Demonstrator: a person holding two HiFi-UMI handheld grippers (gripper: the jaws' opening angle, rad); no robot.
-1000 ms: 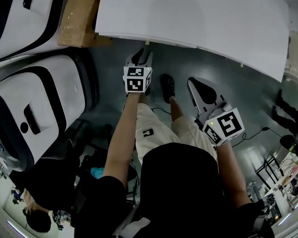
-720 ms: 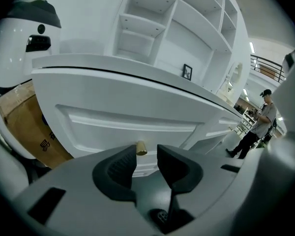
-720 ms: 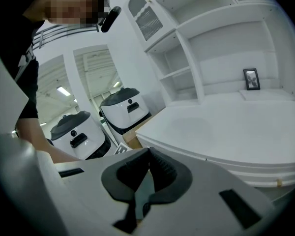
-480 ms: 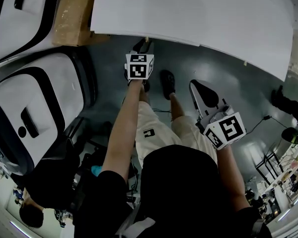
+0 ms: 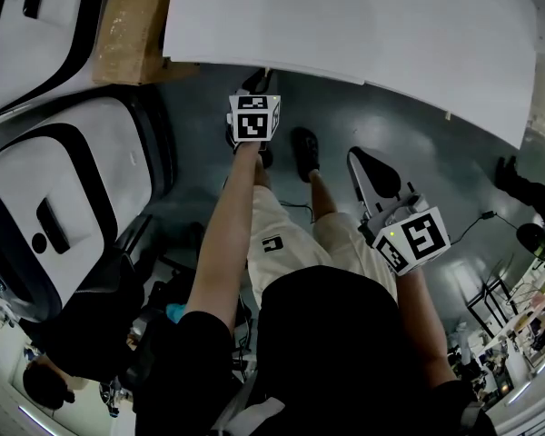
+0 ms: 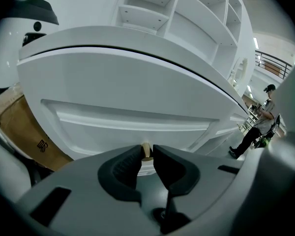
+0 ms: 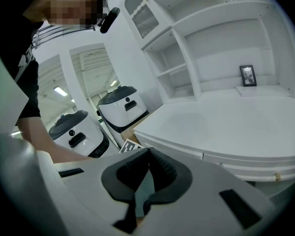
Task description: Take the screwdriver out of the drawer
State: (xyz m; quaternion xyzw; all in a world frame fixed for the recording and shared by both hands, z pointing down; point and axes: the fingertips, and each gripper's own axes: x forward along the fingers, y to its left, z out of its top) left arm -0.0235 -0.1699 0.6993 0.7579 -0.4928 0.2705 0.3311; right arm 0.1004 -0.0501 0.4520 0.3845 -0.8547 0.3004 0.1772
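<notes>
The white drawer front (image 6: 132, 117) under the white desk top (image 5: 345, 16) is closed, and no screwdriver shows in any view. A small tan knob (image 6: 146, 151) sticks out of the drawer's lower edge. My left gripper (image 6: 146, 154) (image 5: 262, 80) reaches up to the desk edge. Its jaws have just been closing and now stand pressed on either side of the knob. My right gripper (image 5: 356, 155) (image 7: 148, 154) hangs lower, to the right, above the grey floor. Its jaws are shut with nothing between them.
Two white, black-trimmed machines (image 5: 64, 189) and a cardboard box (image 5: 132, 25) stand left of the desk. White shelves (image 6: 187, 14) rise behind the desk, one with a small picture frame (image 7: 247, 75). The person's shoes (image 5: 304, 153) are under the desk edge. Another person (image 6: 258, 127) stands far right.
My left gripper has moved up the head view to the desk's front edge and stayed there. The right gripper has hardly moved.
</notes>
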